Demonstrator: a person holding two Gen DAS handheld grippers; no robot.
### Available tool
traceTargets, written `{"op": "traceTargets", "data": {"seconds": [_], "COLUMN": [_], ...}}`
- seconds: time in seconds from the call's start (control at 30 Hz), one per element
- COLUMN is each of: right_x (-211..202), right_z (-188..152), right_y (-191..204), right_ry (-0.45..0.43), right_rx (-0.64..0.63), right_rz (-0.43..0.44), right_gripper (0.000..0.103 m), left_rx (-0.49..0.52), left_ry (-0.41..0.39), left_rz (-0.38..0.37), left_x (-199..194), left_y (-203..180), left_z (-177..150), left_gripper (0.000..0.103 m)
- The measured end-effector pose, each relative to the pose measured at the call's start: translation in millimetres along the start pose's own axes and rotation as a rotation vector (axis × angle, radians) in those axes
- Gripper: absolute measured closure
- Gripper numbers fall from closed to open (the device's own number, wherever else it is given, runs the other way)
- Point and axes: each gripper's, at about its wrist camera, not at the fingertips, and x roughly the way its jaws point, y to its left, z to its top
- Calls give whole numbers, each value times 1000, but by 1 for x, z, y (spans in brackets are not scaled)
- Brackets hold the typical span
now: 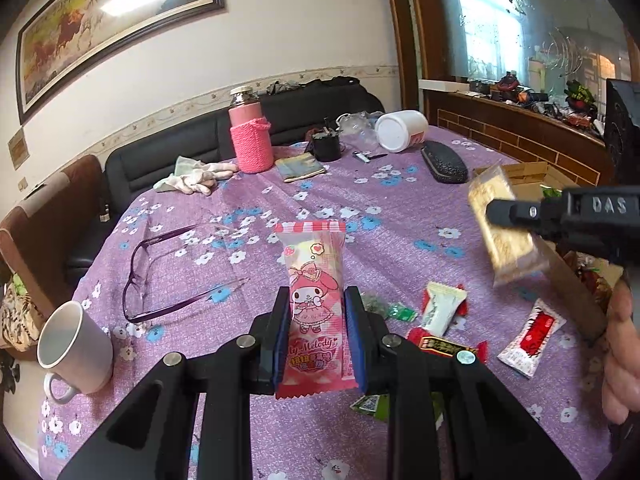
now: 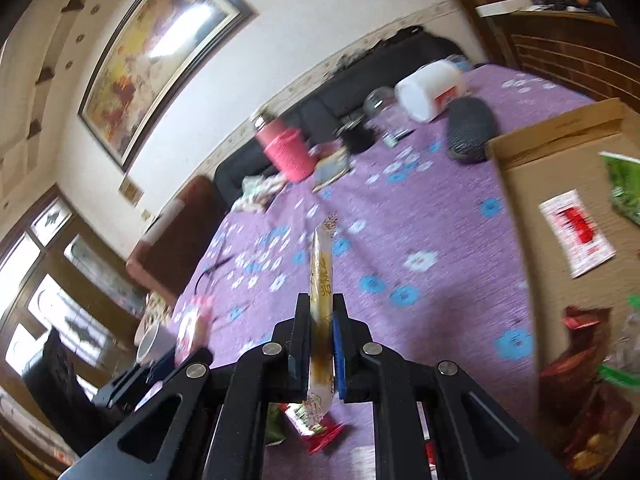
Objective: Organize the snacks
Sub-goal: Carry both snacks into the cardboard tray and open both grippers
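Observation:
My left gripper (image 1: 316,296) is shut on a pink My Melody snack packet (image 1: 314,280), held upright above the purple flowered tablecloth (image 1: 248,208). My right gripper (image 2: 320,300) is shut on a thin golden snack packet (image 2: 321,272), seen edge-on between its pads. In the left wrist view that golden packet (image 1: 504,224) hangs at the right, clamped by the right gripper (image 1: 500,216). Several small wrapped snacks (image 1: 440,312) lie loose on the cloth to the right of my left gripper. A cardboard box (image 2: 560,136) holding snack packets stands at the right.
A white mug (image 1: 76,352) and purple glasses (image 1: 160,276) lie at the left. At the back stand a pink bottle (image 1: 250,136), gloves (image 1: 200,176), a tipped white jar (image 1: 400,130) and a black case (image 1: 444,166). A hand (image 1: 620,356) shows at the right edge.

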Motion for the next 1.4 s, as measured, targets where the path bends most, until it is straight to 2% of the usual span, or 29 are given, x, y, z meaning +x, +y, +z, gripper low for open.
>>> {"op": "traceTargets", "data": {"seconds": [0.27, 0.37, 0.47, 0.67, 0.83, 0.9, 1.07, 1.4], "right_x": [-65, -92, -111, -124, -128, -128, -123, -118], "right_z": [22, 29, 35, 36, 39, 38, 37, 38], "right_y": [-42, -62, -92, -138, -146, -152, -163, -162], "right_ry": [-137, -188, -204, -218, -241, -233, -189, -176], "right_rx": [120, 126, 150, 256, 269, 285, 335, 333], "right_rz": [-71, -120, -162, -245, -344, -369, -368, -378], "right_gripper": [93, 93, 93, 93, 93, 93, 93, 91], "left_rx": [-6, 11, 24, 28, 48, 51, 48, 88], "left_ry": [18, 32, 43, 80, 145, 196, 263, 241], "left_rz": [-89, -131, -177, -317, -426, -467, -498, -483], "left_x": [-13, -20, -23, -15, 10, 25, 50, 49], "left_y": [-12, -27, -50, -119, -188, -213, -249, -259], "left_z": [10, 19, 30, 52, 61, 60, 56, 51], "left_gripper": [78, 78, 78, 78, 78, 78, 78, 77]}}
